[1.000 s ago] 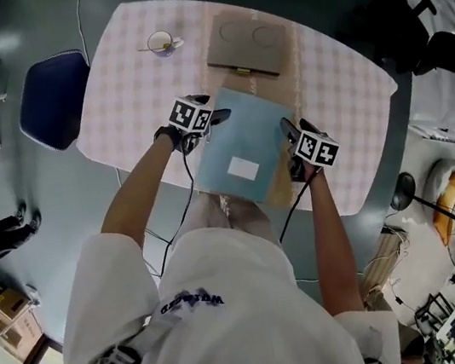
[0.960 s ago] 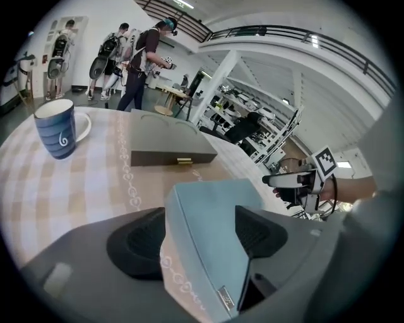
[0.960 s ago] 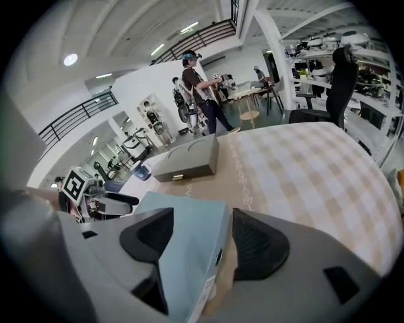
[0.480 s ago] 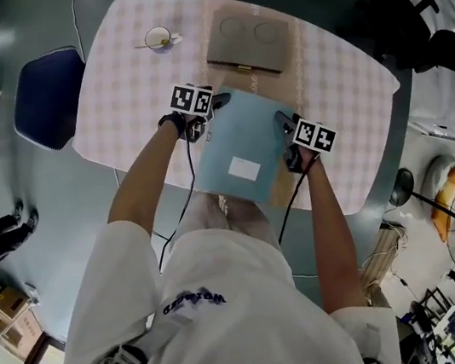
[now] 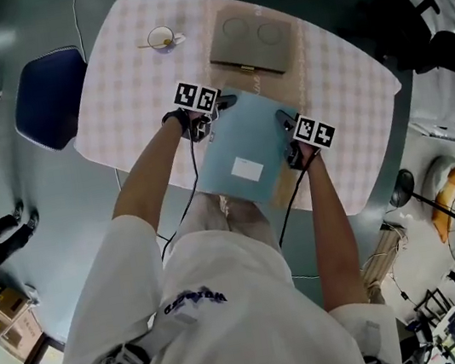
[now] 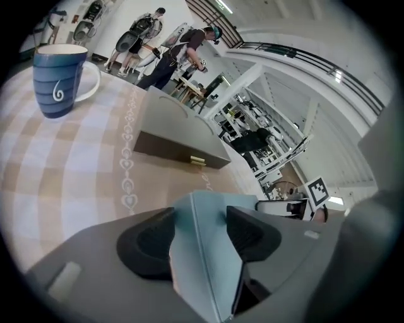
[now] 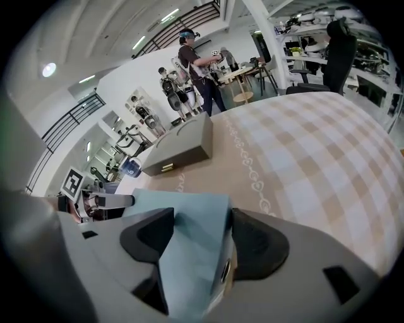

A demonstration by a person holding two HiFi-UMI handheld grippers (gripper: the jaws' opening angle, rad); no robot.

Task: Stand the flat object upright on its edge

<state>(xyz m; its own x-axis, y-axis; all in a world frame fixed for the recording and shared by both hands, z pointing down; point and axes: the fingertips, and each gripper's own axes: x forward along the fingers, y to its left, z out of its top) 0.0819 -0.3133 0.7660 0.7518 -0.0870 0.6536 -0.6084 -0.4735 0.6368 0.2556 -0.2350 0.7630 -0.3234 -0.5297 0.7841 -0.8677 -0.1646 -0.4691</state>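
Observation:
A light blue flat book (image 5: pixel 243 148) with a white label is held tilted over the near edge of the checked table (image 5: pixel 134 89). My left gripper (image 5: pixel 219 105) is at its far left corner. In the left gripper view that corner (image 6: pixel 205 252) fills the gap between the closing jaws of the left gripper (image 6: pixel 201 230), and both pads touch it. My right gripper (image 5: pixel 290 145) grips the book's right edge. In the right gripper view the book (image 7: pixel 189 252) sits pressed between the pads of the right gripper (image 7: pixel 199 236).
A flat grey box (image 5: pixel 248 44) with a small brass clasp lies at the table's far side. A blue mug (image 6: pixel 60 79) stands at the far left (image 5: pixel 160 39). A blue chair (image 5: pixel 49 98) is left of the table. People stand in the background.
My left gripper moved right onto the book's far left corner and its jaws narrowed around it. The right gripper and the book barely shifted.

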